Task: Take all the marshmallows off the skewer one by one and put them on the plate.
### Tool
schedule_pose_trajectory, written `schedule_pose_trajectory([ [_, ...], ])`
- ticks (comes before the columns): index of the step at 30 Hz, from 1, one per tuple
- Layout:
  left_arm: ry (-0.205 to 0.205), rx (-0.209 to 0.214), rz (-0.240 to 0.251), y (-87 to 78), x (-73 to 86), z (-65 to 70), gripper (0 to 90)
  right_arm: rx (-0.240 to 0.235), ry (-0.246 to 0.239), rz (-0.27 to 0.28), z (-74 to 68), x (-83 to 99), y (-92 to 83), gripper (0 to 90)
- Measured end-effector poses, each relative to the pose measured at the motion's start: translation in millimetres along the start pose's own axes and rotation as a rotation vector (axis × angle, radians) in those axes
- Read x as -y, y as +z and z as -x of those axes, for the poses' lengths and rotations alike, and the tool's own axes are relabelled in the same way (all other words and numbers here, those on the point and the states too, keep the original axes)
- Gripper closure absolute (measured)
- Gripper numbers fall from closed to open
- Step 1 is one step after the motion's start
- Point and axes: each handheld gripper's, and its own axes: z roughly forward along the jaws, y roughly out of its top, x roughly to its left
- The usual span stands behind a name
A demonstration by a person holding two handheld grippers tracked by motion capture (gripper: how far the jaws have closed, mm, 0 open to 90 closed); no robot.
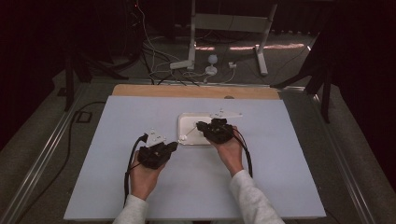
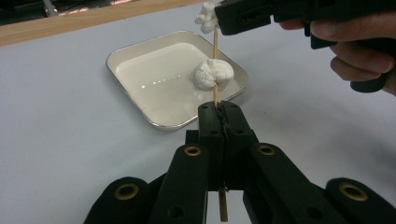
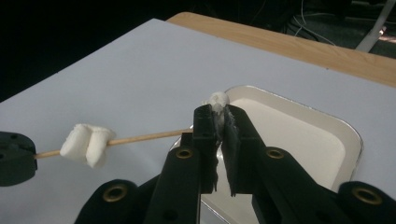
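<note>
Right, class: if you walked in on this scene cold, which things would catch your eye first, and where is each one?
First, the thin wooden skewer held between the two grippers, just above the pale table. The left gripper is shut on its near end, with a white marshmallow threaded partway along. The right gripper pinches a second marshmallow at the skewer's far end, over the square white tray at the table's middle.

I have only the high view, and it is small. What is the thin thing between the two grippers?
Observer: A wooden skewer. The left gripper is shut on it near one end.
Operator: Is something on it?
Observer: Yes, one marshmallow is threaded on its middle part.
Operator: And the right gripper, what does it do?
Observer: The right gripper has its fingers shut on a second marshmallow at the other end.
</note>
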Motion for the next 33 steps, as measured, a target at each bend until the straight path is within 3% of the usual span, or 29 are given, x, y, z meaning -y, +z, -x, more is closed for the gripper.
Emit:
schedule_pose_trajectory([
  [10,-0.006,-0.016,0.0,1.7,0.4,-0.8,89.8,0.021,0.007,-0.029,3.4,5.5,2.3,78.5],
  [18,-0.003,-0.001,-0.006,2.3,0.1,-1.0,89.8,0.065,0.054,-0.044,11.3,8.0,6.4,68.9],
  [22,-0.01,0.006,-0.006,3.4,0.8,-1.7,89.8,0.033,0.022,-0.033,4.7,7.0,5.5,64.0],
  [25,-0.007,0.011,-0.007,3.1,0.6,-1.1,89.9,0.083,-0.025,-0.072,0.7,7.2,11.3,64.8],
  [30,-0.014,0.015,-0.017,4.5,1.3,-2.7,89.8,0.116,0.02,-0.088,4.5,9.6,15.7,67.3],
  [33,-0.017,0.015,-0.019,5.5,2.0,-3.7,89.8,0.099,0.002,-0.092,3.4,9.5,14.8,64.0],
])
